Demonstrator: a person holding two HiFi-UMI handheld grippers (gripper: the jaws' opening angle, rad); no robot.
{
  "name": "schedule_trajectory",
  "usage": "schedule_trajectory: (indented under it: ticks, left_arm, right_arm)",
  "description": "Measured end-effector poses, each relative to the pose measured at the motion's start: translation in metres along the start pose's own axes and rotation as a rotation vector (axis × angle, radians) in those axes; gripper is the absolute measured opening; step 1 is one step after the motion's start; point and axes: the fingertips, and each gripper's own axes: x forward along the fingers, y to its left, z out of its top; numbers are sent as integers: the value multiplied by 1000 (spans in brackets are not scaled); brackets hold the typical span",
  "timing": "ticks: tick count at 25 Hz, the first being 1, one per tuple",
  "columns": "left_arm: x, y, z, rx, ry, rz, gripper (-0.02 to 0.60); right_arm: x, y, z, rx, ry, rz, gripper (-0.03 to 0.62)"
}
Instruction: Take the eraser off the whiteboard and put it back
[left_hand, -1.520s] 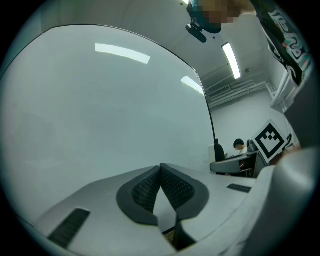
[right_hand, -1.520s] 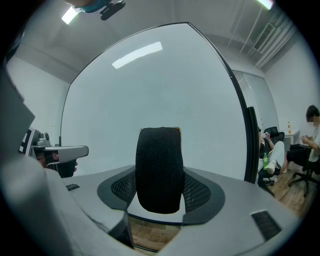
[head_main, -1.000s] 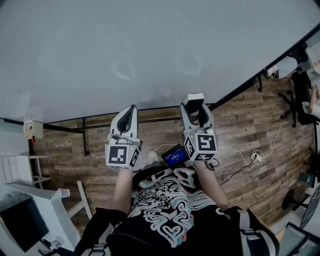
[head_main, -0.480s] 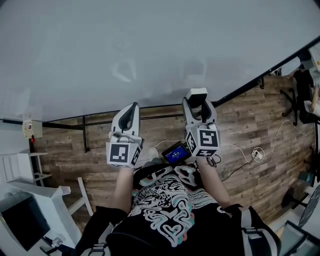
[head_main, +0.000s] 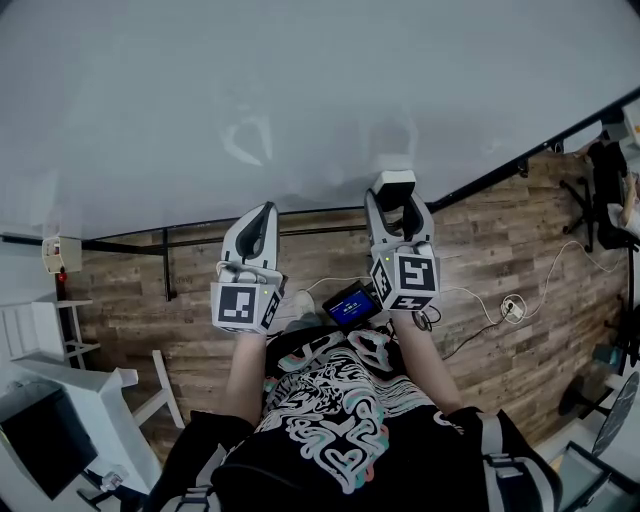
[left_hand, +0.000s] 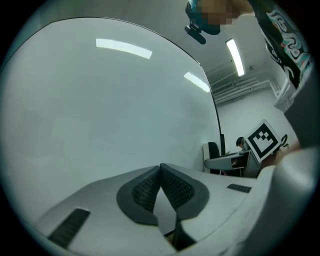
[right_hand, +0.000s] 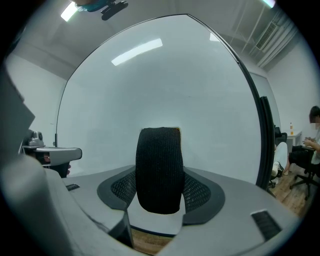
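Two-handed, holding a pair of grippers out ahead of a black shirt (head_main: 330, 425) printed with pale swirls, just above a small device (head_main: 350, 306) with a blue screen. Keeping the left gripper (head_main: 262, 214) pressed together, with mesh pads meeting at the tips and nothing between them, and aiming it level at the board. Pinching the eraser (right_hand: 159, 170) in the right gripper (head_main: 394, 208) with jaws spread wide around it, showing a black woven face to that gripper's own camera and a white one to the head camera. Carrying that eraser upright just before the whiteboard (head_main: 300, 90), near its dark lower edge, and failing to tell contact with the board from a narrow gap. Standing over wood-plank flooring (head_main: 200, 320), with a white cable (head_main: 560, 262) trailing to a round socket (head_main: 513, 311) at the right. Leaving a dark office chair (head_main: 603, 195) well apart at the far right, beyond the board's end.
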Motion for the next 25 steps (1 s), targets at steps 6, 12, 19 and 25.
schedule_trajectory:
  ticks: [6,12,19,25]
  left_arm:
    - [-1,1,-1,-1,-6,6,22]
    - [-1,1,0,-1,-1,7,21]
    - [-2,5,-1,1,0,14,22]
    - [-3,6,-1,-4,-6,9,21]
  right_arm:
    - [2,-1,-1,2,1,-1,253]
    - [3,-1,-2,3,3,-1,255]
    - [6,-1,-3,11,11,-2,255]
    - [6,-2,-3,20,8,-5,259]
